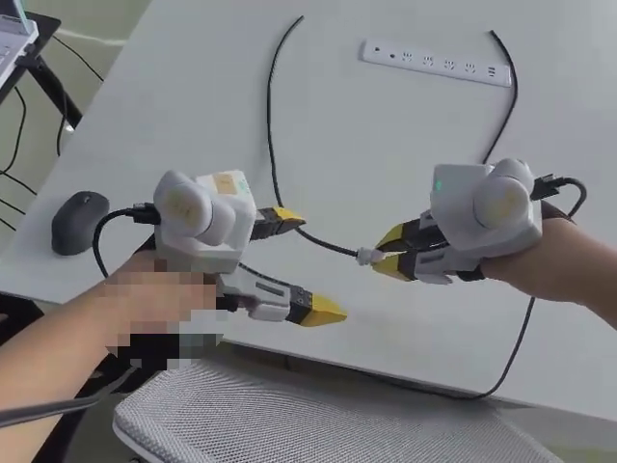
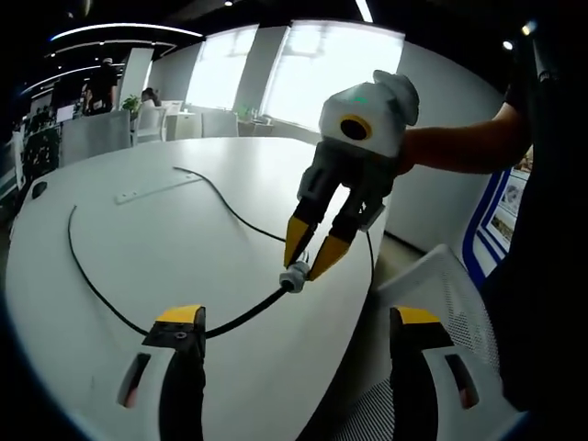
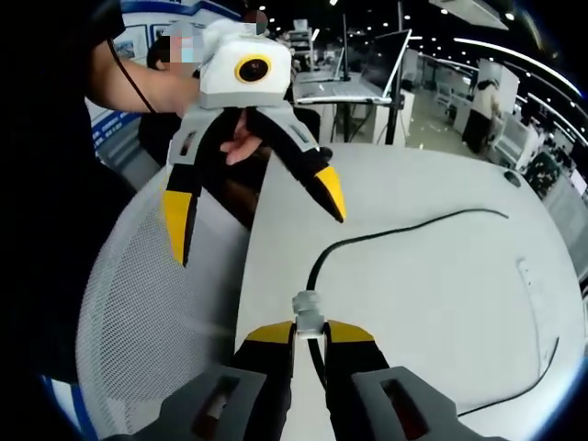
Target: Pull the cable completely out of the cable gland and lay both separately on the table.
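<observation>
Gland [image 1: 366, 256] mid-frame clamped in right claw [image 1: 388, 254]; left claw [image 1: 309, 266], jaws apart, should grip cable [image 1: 330, 245] close and pull straight.

Head view: bright, even, diffuse light on the white surface [image 1: 405, 135], with faint, soft shadows and sharp detail. Left gripper view: tall windows [image 2: 312, 64] blow out to white glare, the far left is dim, and the edges bow strongly. Right gripper view: small ceiling lights [image 3: 501, 46], darker surroundings, fisheye bend, and the gland [image 3: 309, 314] close to the lens looks slightly soft.
</observation>
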`<action>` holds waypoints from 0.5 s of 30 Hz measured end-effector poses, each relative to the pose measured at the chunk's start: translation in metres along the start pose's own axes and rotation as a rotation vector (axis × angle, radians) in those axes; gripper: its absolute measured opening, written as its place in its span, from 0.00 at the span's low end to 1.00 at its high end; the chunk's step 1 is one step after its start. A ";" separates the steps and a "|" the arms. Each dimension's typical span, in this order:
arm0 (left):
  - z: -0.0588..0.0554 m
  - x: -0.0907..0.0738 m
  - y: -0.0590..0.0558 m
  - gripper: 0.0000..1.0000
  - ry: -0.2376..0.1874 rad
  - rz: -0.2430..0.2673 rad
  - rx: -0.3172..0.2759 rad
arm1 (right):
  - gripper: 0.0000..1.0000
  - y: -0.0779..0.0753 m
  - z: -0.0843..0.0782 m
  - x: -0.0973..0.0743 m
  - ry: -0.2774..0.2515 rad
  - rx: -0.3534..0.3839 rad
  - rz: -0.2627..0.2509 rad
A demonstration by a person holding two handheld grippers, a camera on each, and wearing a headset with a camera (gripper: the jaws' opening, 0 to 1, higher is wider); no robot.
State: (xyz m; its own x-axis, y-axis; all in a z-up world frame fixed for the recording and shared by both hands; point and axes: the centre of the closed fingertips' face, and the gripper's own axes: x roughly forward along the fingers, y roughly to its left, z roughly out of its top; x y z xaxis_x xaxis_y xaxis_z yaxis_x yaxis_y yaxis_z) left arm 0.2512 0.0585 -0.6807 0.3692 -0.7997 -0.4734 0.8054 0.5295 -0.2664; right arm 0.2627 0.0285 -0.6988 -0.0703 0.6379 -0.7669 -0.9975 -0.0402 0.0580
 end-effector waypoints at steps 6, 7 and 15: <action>-0.001 0.009 -0.003 0.72 0.014 -0.033 0.035 | 0.06 0.004 0.004 -0.003 0.000 -0.016 0.011; -0.003 0.010 -0.005 0.71 0.022 -0.051 0.025 | 0.06 0.005 0.005 -0.003 0.002 -0.020 0.012; 0.004 0.019 -0.013 0.65 0.010 -0.087 0.030 | 0.06 0.012 0.008 -0.008 0.007 -0.042 0.027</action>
State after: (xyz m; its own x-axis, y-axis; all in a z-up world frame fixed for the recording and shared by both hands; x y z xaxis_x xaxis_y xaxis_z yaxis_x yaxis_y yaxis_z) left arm 0.2493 0.0354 -0.6827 0.2927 -0.8392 -0.4584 0.8478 0.4495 -0.2814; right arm 0.2516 0.0291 -0.6870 -0.0975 0.6309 -0.7697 -0.9946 -0.0897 0.0525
